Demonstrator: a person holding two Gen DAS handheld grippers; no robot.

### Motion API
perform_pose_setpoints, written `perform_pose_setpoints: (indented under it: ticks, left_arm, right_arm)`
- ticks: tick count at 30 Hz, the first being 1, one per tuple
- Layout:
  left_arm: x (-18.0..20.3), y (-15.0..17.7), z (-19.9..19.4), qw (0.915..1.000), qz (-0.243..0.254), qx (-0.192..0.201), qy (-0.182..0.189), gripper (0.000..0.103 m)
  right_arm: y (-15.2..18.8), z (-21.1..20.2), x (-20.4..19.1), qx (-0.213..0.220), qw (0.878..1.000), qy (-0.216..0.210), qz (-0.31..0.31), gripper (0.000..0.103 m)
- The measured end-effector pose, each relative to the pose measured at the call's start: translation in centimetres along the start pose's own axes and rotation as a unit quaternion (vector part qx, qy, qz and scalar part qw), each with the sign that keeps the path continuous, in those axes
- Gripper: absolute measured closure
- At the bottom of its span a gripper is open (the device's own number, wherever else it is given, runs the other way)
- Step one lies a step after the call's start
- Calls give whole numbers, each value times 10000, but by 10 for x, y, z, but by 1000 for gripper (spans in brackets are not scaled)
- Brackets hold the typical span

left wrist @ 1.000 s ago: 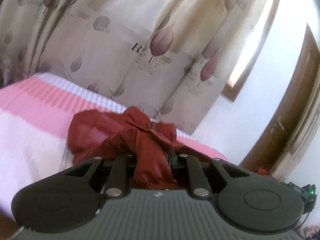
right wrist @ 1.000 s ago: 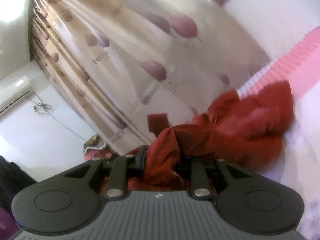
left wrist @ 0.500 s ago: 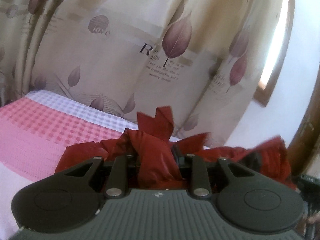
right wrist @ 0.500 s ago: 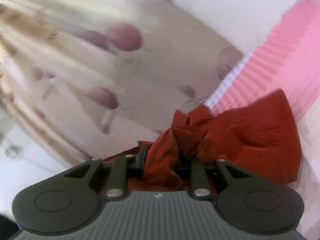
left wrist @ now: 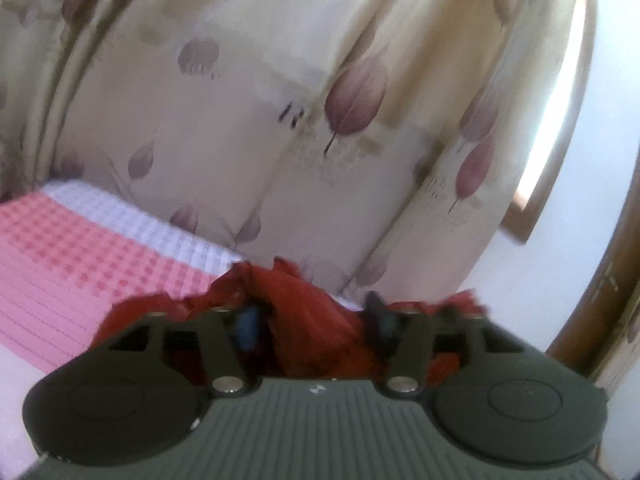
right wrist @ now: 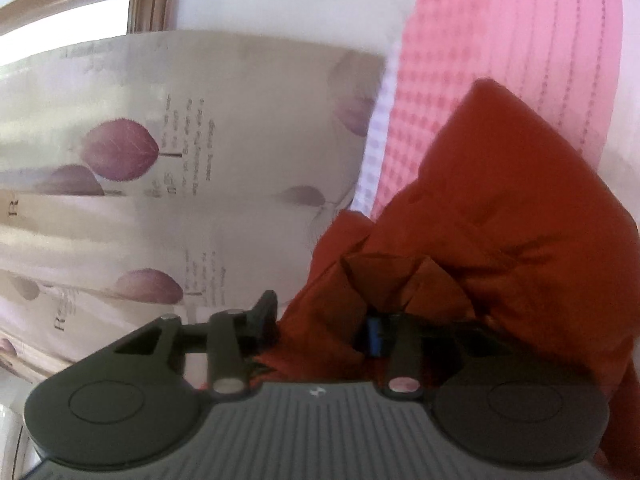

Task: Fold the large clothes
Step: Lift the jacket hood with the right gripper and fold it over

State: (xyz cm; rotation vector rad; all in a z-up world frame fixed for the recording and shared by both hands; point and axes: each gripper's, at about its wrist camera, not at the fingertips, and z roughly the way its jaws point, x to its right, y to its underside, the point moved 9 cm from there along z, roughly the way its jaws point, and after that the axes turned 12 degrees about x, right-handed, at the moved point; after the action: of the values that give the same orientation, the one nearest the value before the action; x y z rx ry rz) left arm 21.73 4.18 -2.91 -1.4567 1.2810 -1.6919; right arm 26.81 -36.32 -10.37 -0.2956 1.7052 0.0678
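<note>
leaf-print cream curtain | pink-and-white waffle bedspread | white wall | wood-framed window, bright daylight

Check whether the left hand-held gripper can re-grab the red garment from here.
Probably yes: the left hand-held gripper has just been opening, and the garment lies loosely between its open jaws on the bed, nothing blocking.

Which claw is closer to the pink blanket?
Hard to say. The left claw and the right claw both have the red jacket between open jaws, with the pink blanket just beyond.
</note>
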Motion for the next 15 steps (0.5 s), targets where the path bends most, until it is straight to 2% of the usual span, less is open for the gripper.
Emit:
perform_pose_setpoints:
  ticks: [1,2,4,5,7,8,10,12,15]
  left_arm:
    - [2,-5,-8,9998,35,209,53,11]
    - [3,-13,-17,9984,193,536,22,1]
    - [3,-31,-32,9907,655,1154,-313,1]
    - [5,-40,-37,9867,879,1306,-399,1]
    - [14,-43,-37,9877,1143,1030,-266,10]
    - [23,-40,-37,9896,1188,804,-36,16]
    - [49,-24,-37,9897,1272,358,558,39]
    - [83,-1,-38,9804,1612,-5,1132,51]
    - [120,36,-24,9668,1949,-433,1596,58]
  right_arm:
    - [-2,0,2,58,10000,40,63,57]
    - [-5,0,5,123,9997,85,186,56]
    - [-7,3,8,170,9993,159,284,56]
    - [-8,3,10,194,9992,212,275,56]
    - [-10,4,11,290,9988,231,311,52]
    - [-10,3,11,320,9987,201,329,48]
    - [-13,2,9,421,9985,127,337,42]
    - [-14,0,8,493,9977,20,459,34]
    - [-15,-5,1,540,9975,-88,450,29]
